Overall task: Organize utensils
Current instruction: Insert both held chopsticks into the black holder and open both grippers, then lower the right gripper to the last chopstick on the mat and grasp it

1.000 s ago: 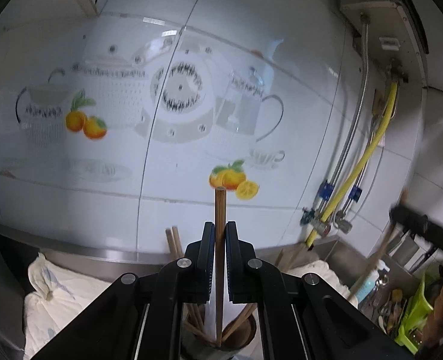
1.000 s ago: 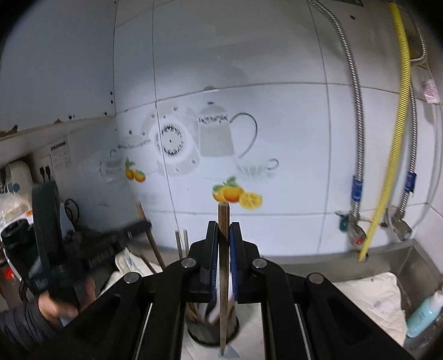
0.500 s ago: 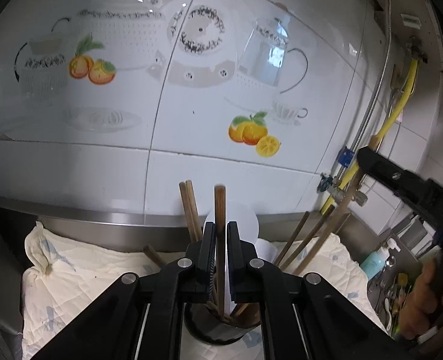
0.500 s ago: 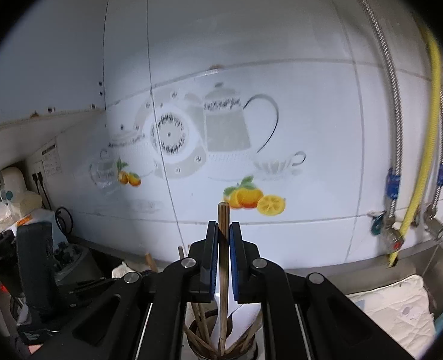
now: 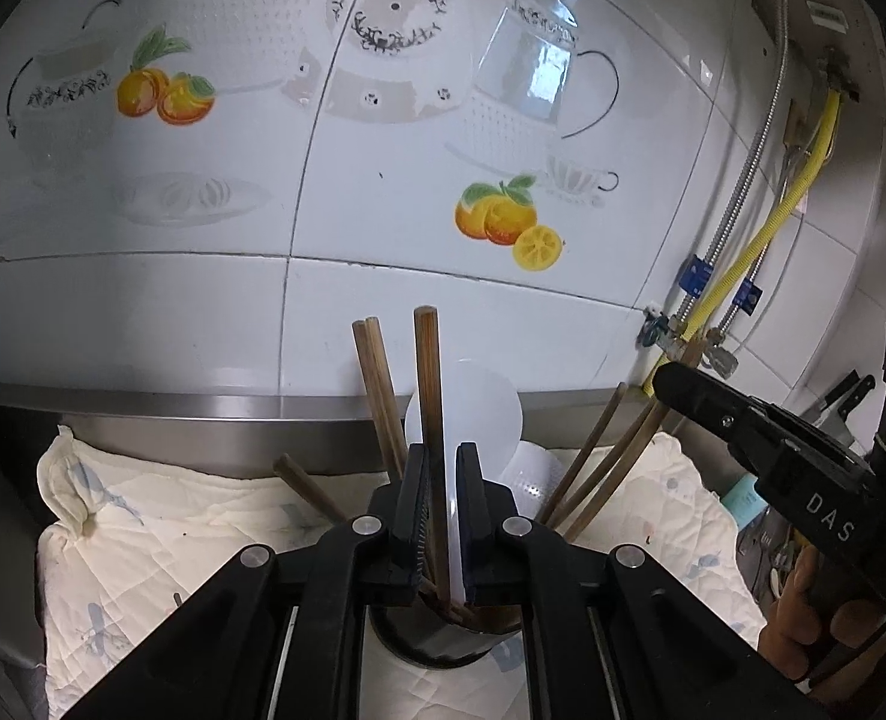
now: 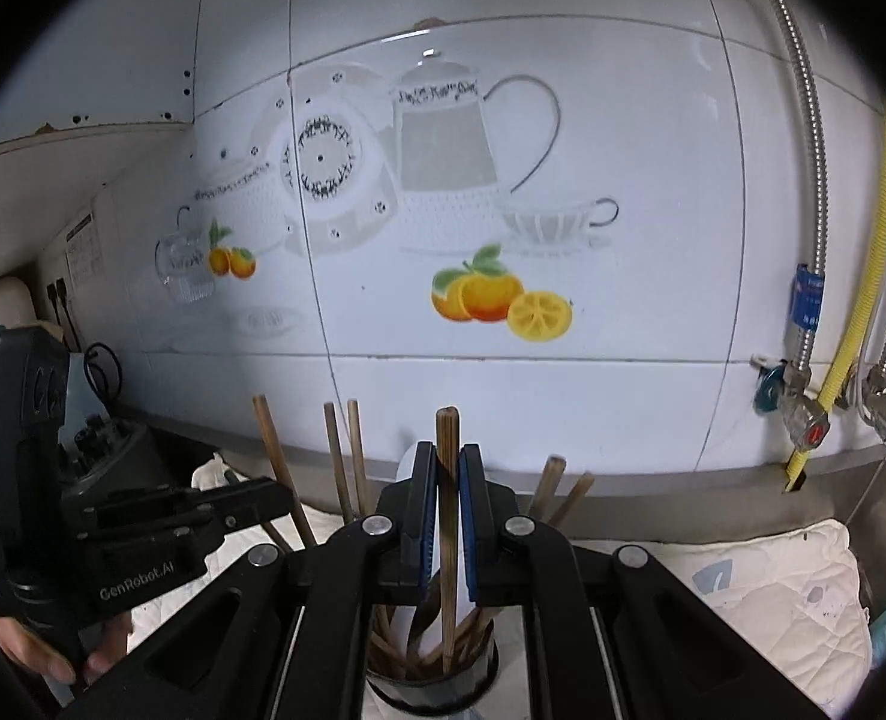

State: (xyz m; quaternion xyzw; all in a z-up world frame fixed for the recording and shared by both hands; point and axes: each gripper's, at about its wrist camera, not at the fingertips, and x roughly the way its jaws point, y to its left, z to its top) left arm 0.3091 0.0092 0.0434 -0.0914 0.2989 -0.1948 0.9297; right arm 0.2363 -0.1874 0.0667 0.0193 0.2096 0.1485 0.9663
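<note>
My left gripper [image 5: 441,468] is shut on a brown wooden chopstick [image 5: 429,384] that stands upright, its lower end inside the dark round utensil holder [image 5: 437,639]. My right gripper [image 6: 447,468] is shut on another wooden chopstick [image 6: 447,516], upright, its tip down in the same holder [image 6: 431,681]. The holder also has several wooden chopsticks [image 5: 377,384] and a white plastic spoon [image 5: 484,420]. The right gripper shows at the right of the left wrist view [image 5: 676,381]; the left gripper shows at the left of the right wrist view [image 6: 263,501].
The holder stands on a white quilted cloth [image 5: 143,540] on a steel counter against a tiled wall [image 5: 383,276]. A yellow hose [image 6: 856,324] and steel pipes with valves run down at the right. A sink edge with a bottle lies at the far right.
Both grippers have come down and closer to the holder, carrying their chopsticks lower, so both chopstick tips now sit inside it. Both jaws stay closed on the sticks.
</note>
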